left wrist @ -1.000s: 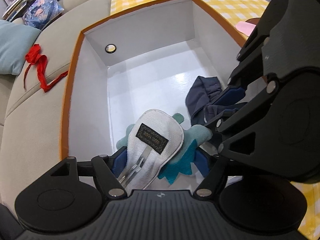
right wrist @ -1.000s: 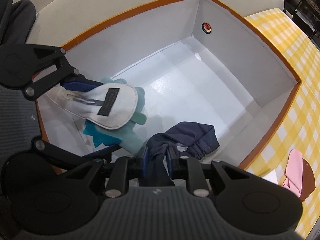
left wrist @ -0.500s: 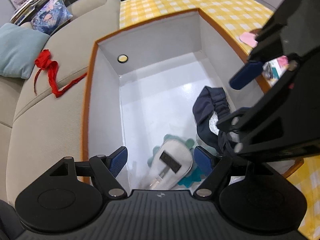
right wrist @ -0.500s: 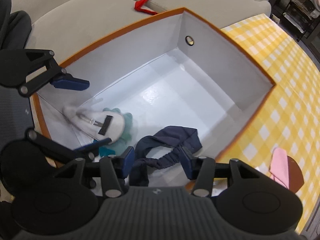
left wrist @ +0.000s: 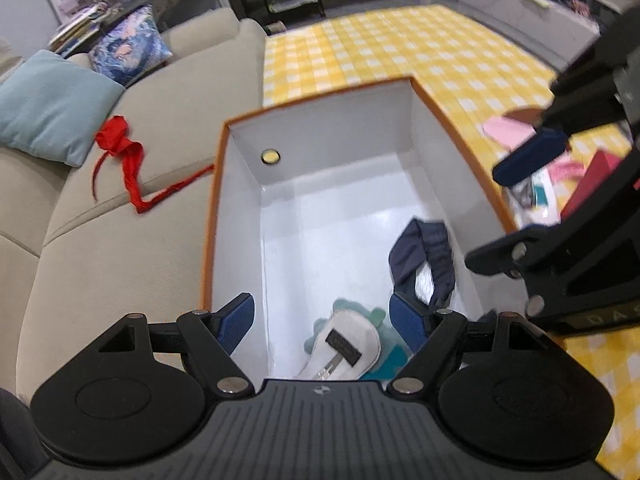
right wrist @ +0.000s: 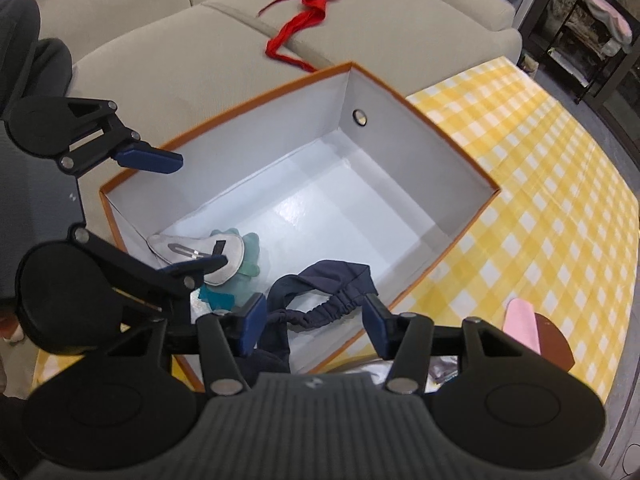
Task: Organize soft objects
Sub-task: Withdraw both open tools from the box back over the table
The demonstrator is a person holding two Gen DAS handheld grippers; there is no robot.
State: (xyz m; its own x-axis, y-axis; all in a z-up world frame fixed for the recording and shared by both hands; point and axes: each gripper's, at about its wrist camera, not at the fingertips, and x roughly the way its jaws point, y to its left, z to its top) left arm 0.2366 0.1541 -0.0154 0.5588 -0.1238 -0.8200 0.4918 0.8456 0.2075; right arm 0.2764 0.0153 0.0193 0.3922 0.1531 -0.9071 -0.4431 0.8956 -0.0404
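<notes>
A white box with an orange rim (left wrist: 320,136) (right wrist: 404,152) stands on the yellow checked cloth beside the sofa. On its floor lie a white and teal plush piece (left wrist: 348,346) (right wrist: 218,252) and a crumpled navy elastic cloth (left wrist: 434,252) (right wrist: 332,300). My left gripper (left wrist: 322,308) (right wrist: 202,210) hangs open above the plush piece, clear of it. Over the navy cloth, my right gripper (right wrist: 314,314) (left wrist: 482,216) has its jaws opening, with nothing pressed between the pads. A red fabric strip (left wrist: 124,152) (right wrist: 316,4) lies on the sofa.
The beige sofa (left wrist: 100,248) runs along the box's left side, with a light blue cushion (left wrist: 48,108) and a patterned one behind. A pink and brown item (right wrist: 528,330) and some packets (left wrist: 536,192) lie on the checked cloth to the right of the box.
Both grippers let go: the plush piece and the navy cloth now lie loose on the box floor. Both grippers have risen above the box, so more of the room shows.
</notes>
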